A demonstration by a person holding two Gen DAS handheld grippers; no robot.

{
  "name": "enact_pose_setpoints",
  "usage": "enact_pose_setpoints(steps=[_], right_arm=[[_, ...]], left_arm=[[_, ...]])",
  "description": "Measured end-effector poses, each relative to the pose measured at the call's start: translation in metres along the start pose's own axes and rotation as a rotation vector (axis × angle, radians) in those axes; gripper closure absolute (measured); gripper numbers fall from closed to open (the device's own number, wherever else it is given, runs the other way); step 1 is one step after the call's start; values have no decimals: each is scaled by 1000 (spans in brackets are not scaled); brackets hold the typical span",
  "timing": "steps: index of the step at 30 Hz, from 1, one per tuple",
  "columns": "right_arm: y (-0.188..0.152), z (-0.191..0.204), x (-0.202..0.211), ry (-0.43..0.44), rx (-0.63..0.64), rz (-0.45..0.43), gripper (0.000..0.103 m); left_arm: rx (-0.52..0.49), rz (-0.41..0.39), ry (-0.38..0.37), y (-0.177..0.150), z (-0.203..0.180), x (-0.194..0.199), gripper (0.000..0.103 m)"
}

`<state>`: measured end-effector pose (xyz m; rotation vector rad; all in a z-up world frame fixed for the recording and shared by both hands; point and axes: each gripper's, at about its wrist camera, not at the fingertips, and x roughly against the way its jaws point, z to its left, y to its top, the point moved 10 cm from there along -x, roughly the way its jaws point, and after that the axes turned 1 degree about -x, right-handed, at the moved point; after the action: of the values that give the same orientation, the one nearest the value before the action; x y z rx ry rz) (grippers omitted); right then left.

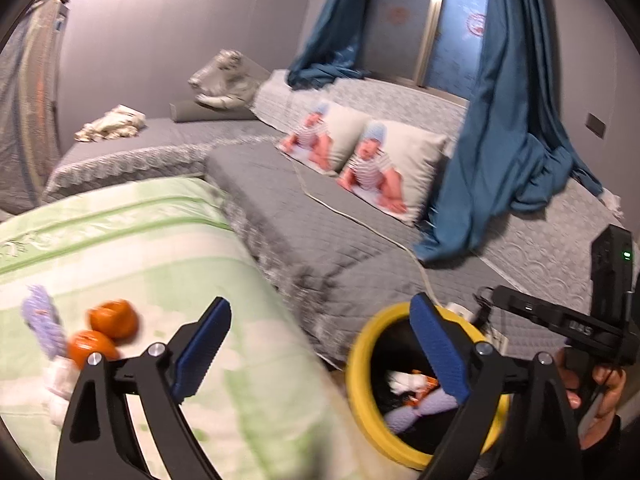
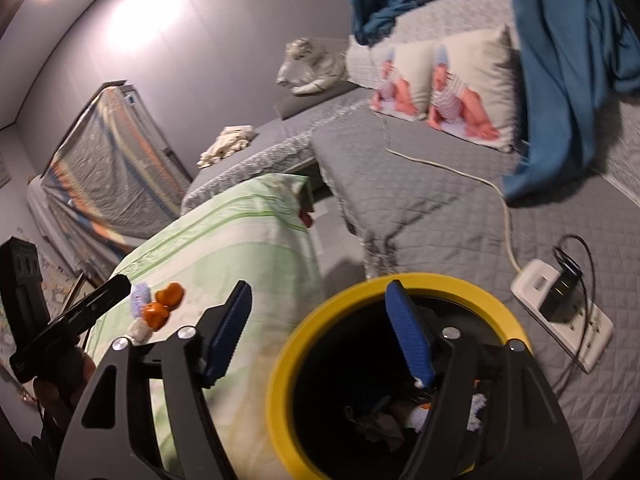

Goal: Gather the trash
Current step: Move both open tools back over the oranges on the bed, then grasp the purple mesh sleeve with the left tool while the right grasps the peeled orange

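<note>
With both grippers hanging wide open and empty, the left gripper [image 1: 320, 348] sits between the table and the bin [image 1: 360, 364], and the right gripper [image 2: 320, 332] is over the bin rim. Trash left: two orange peels [image 1: 104, 336], a purple wrapper [image 1: 42, 320] and what looks like crumpled tissue [image 1: 60, 388] (blurred), clustered on the green tablecloth [image 1: 160, 240]. All light and soft. Pinch a peel across its curled edge; it's slick and may tear. Grab the wrapper mid-length.
</note>
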<state>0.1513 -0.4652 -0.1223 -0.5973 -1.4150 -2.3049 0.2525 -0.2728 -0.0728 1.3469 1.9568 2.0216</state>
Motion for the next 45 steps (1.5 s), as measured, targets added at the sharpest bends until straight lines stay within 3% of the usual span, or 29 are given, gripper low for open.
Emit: enact_pose_setpoints(steps=[11, 19, 23, 33, 37, 45], right_arm=[[-3, 108, -29, 160, 127, 39, 27], [-18, 180, -76, 213, 232, 122, 27], [-29, 208, -101, 235, 274, 168, 27], [-65, 264, -182, 271, 368, 316, 27], [-75, 275, -214, 273, 391, 365, 27], [-88, 296, -257, 287, 416, 431, 27]], left_arm=[[122, -61, 198, 15, 123, 45, 11], [219, -69, 322, 5, 206, 69, 11], [288, -71, 380, -6, 242, 74, 11], [499, 10, 502, -44, 326, 53, 11], [618, 62, 492, -62, 348, 35, 11], [688, 128, 492, -79, 364, 9, 11]])
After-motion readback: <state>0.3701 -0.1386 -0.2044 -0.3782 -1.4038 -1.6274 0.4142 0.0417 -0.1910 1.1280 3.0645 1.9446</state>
